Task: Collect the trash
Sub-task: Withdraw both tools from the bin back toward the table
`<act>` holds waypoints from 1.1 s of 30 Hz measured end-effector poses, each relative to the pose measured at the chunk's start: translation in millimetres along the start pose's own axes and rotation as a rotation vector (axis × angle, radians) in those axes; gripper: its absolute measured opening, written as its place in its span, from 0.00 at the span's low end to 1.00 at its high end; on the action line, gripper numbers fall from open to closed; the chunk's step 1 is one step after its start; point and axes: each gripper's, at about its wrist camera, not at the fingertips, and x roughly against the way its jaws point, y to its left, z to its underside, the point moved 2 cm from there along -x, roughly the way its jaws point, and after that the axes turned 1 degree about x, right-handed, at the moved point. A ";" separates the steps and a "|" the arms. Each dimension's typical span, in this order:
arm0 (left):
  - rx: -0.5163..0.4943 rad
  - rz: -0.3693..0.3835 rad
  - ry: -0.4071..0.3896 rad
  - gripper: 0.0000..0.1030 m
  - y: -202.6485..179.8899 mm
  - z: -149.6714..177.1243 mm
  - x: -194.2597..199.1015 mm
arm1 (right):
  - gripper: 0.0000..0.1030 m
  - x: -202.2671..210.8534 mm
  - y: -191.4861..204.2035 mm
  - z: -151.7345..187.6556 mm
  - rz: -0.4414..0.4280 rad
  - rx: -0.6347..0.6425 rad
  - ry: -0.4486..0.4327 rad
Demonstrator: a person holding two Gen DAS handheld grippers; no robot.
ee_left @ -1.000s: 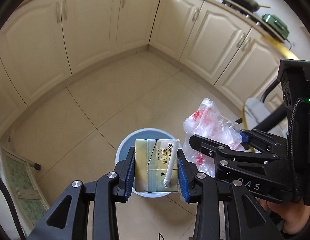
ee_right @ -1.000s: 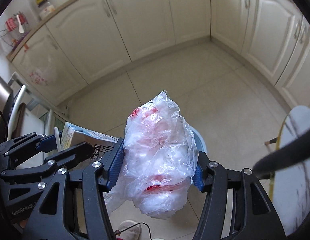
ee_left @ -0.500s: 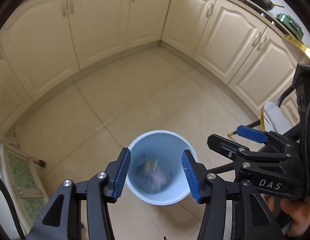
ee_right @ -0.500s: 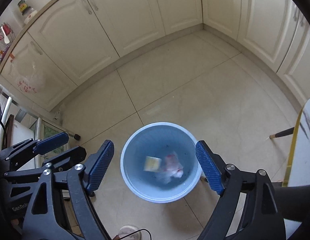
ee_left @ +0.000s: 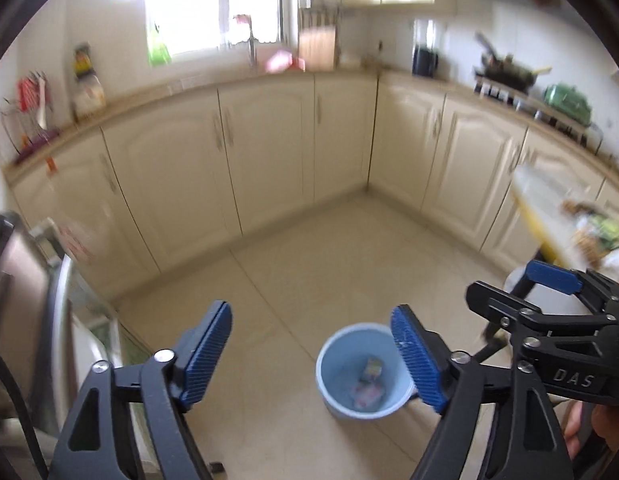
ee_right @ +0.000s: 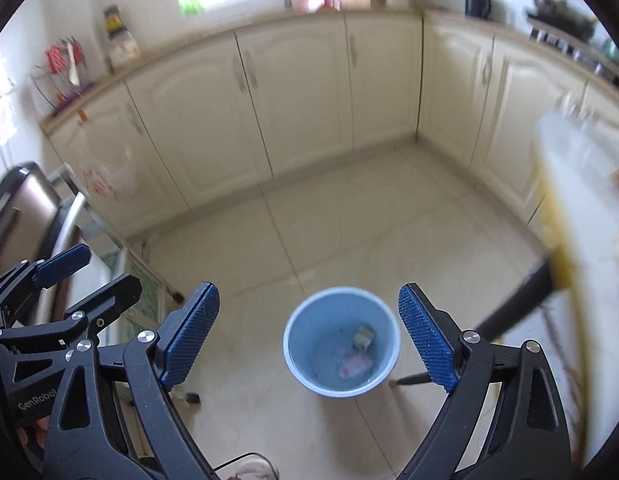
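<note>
A light blue bin (ee_left: pixel 363 372) (ee_right: pixel 341 340) stands on the tiled floor. Inside it lie a small drink carton (ee_left: pixel 372 368) (ee_right: pixel 364 336) and a crumpled clear plastic bag with red print (ee_left: pixel 365 394) (ee_right: pixel 353 366). My left gripper (ee_left: pixel 311 356) is open and empty, raised well above the floor, with the bin below its right finger. My right gripper (ee_right: pixel 309 332) is open and empty, with the bin seen between its fingers far below. The right gripper also shows at the right of the left wrist view (ee_left: pixel 549 304), and the left gripper at the left of the right wrist view (ee_right: pixel 65 276).
Cream cabinets (ee_left: pixel 269 160) (ee_right: pixel 301 96) run along the far walls, meeting in a corner. A table with a yellow edge (ee_left: pixel 545 216) (ee_right: pixel 565 220) and dark legs stands at the right, with some items on it. A metal appliance and rack (ee_left: pixel 25 288) (ee_right: pixel 25 216) stand at the left.
The carton and the plastic bag left my grippers and lie in the bin. Both grippers opened, then lifted and tilted up, so counters and window now show.
</note>
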 end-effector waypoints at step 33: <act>-0.081 0.193 -0.578 0.99 -44.4 240.4 426.5 | 1.00 470.6 -16.4 41.5 0.334 -0.071 -0.613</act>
